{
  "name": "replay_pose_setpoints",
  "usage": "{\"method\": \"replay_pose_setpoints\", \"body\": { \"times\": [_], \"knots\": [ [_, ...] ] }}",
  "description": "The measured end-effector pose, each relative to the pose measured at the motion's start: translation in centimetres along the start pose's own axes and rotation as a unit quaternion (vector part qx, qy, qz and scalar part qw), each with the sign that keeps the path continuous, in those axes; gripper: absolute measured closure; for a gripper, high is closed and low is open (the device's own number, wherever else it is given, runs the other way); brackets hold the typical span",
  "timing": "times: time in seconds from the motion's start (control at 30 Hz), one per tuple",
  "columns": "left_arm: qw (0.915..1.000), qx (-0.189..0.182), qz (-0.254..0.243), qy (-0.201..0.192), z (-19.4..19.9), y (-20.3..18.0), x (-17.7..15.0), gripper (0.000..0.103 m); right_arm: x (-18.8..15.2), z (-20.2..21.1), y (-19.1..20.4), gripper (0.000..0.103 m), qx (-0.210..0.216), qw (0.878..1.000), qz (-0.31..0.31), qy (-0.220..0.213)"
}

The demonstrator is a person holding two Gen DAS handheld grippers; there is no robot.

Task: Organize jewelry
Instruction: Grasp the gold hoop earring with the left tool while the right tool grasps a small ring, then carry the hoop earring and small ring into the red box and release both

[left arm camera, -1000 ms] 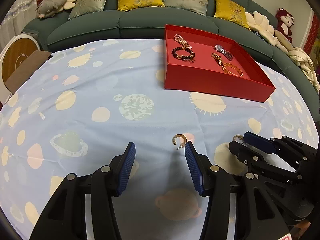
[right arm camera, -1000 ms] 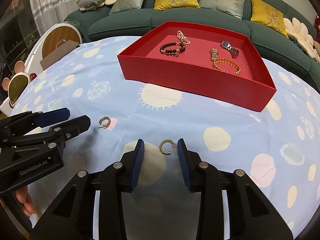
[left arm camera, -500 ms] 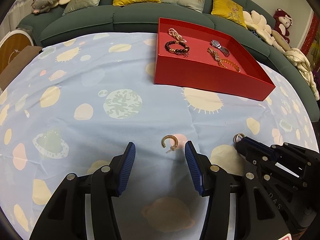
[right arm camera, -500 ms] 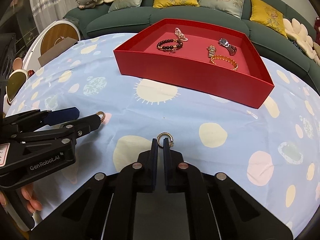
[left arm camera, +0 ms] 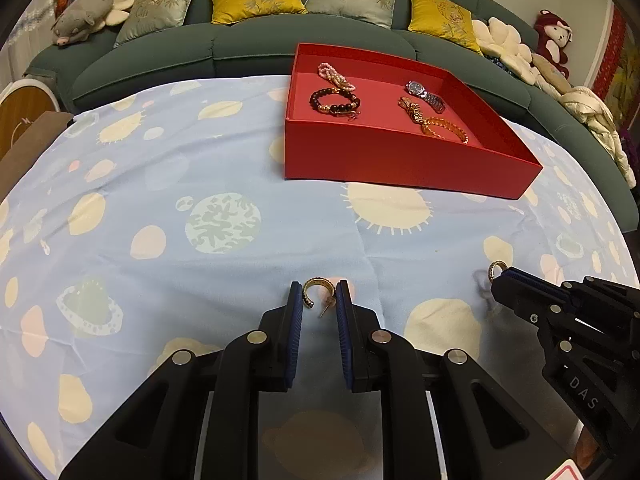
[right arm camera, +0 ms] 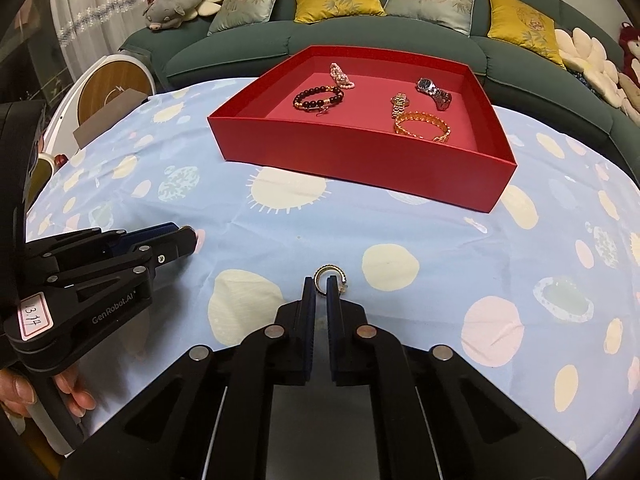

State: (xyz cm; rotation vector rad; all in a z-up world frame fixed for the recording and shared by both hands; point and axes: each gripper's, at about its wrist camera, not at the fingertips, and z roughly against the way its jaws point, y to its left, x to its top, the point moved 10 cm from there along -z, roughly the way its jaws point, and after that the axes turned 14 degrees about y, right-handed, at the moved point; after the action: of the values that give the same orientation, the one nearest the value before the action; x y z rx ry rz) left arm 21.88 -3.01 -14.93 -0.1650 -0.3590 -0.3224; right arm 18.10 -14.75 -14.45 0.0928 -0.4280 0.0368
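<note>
A gold hoop earring (left arm camera: 313,293) lies on the patterned blue cloth between the fingers of my left gripper (left arm camera: 319,300), whose jaws are narrowed around it with a small gap on each side. My right gripper (right arm camera: 320,288) is shut on a second gold hoop earring (right arm camera: 330,273), held just above the cloth; it also shows in the left wrist view (left arm camera: 494,269). The red tray (right arm camera: 360,168) stands farther back and holds a dark bead bracelet (right arm camera: 318,97), a pink bead bracelet (right arm camera: 341,75), a gold bangle (right arm camera: 422,126) and two watches.
A green sofa (left arm camera: 248,48) with yellow and grey cushions runs behind the table. A round white-and-wood device (right arm camera: 114,88) stands at the left. Plush toys sit on the sofa ends. The cloth's edge drops off on the right.
My left gripper's jaws have closed in from wide open to just around its earring. My right gripper shut on the other earring and lifted it slightly.
</note>
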Motion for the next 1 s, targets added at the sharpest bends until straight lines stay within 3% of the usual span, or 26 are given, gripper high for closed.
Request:
{"method": "replay_pose_setpoints", "body": {
  "times": [0.57, 1.0],
  "knots": [
    [0.9981, -0.011, -0.031, -0.052, 5.9, -2.6, 1.4, 0.089, 2.7, 7.4, -2.4, 0.098, 0.014, 0.996, -0.028, -0.083],
    [0.9968, -0.002, -0.039, -0.070, 7.6, -3.0, 1.8, 0.089, 3.9, 9.2, -3.2, 0.098, 0.015, 0.993, -0.038, -0.107]
  ]
}}
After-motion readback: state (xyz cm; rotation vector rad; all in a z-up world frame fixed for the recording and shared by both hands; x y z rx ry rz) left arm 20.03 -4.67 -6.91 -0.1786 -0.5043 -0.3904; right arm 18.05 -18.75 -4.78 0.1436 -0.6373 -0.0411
